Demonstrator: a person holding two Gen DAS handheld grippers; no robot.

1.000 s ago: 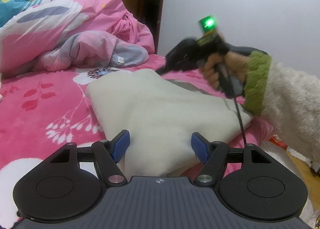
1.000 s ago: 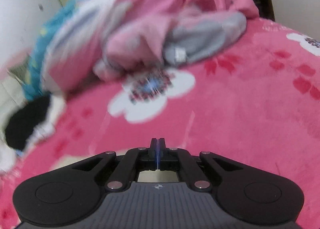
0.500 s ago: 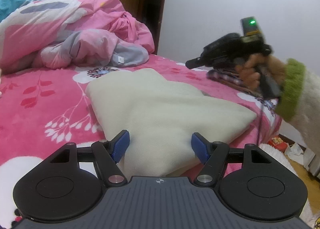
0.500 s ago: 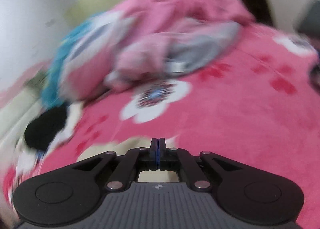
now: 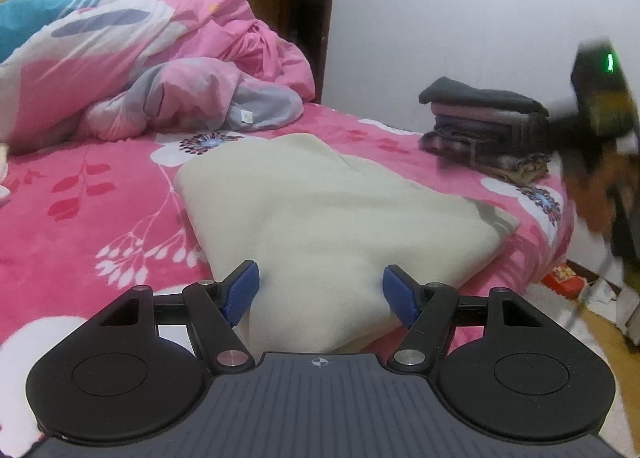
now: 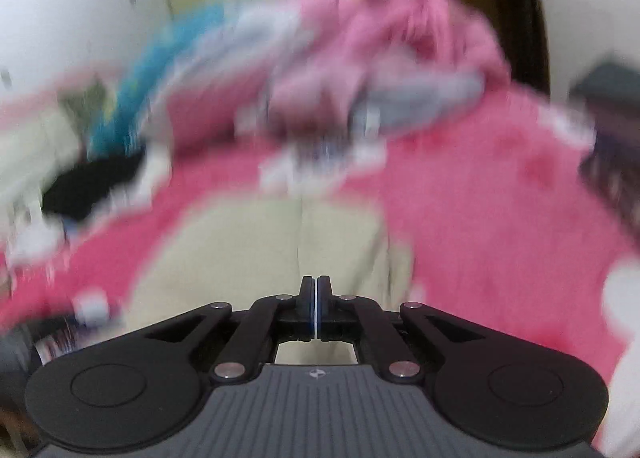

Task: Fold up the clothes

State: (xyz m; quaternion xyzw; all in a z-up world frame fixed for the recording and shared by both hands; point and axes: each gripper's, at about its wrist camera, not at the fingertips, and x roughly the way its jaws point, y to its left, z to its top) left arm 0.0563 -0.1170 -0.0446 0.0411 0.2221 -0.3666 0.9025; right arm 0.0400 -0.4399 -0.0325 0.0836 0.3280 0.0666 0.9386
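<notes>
A folded cream garment [image 5: 320,217] lies on the pink flowered bedspread [image 5: 88,225], and it shows blurred as the cream garment [image 6: 272,250] in the right wrist view. My left gripper [image 5: 320,292] hangs open just over its near edge, blue pads apart with nothing between them. My right gripper [image 6: 316,298] is shut with its fingers pressed together and empty, held above and back from the garment. The right-hand tool [image 5: 600,97] with its green light appears blurred at the right edge of the left wrist view, held by a hand.
A stack of folded dark clothes [image 5: 488,129] sits at the bed's far right corner. A rumpled pink quilt [image 5: 152,69] and a blue blanket [image 5: 36,13] pile up at the head. Wooden floor [image 5: 608,342] lies right of the bed, beside a white wall and dark doorway [image 5: 308,5].
The right-hand tool has swung away from over the garment to the far right edge, uncovering the dark stack. The right wrist view pulled back, bringing the cream garment into sight. My left gripper stayed put.
</notes>
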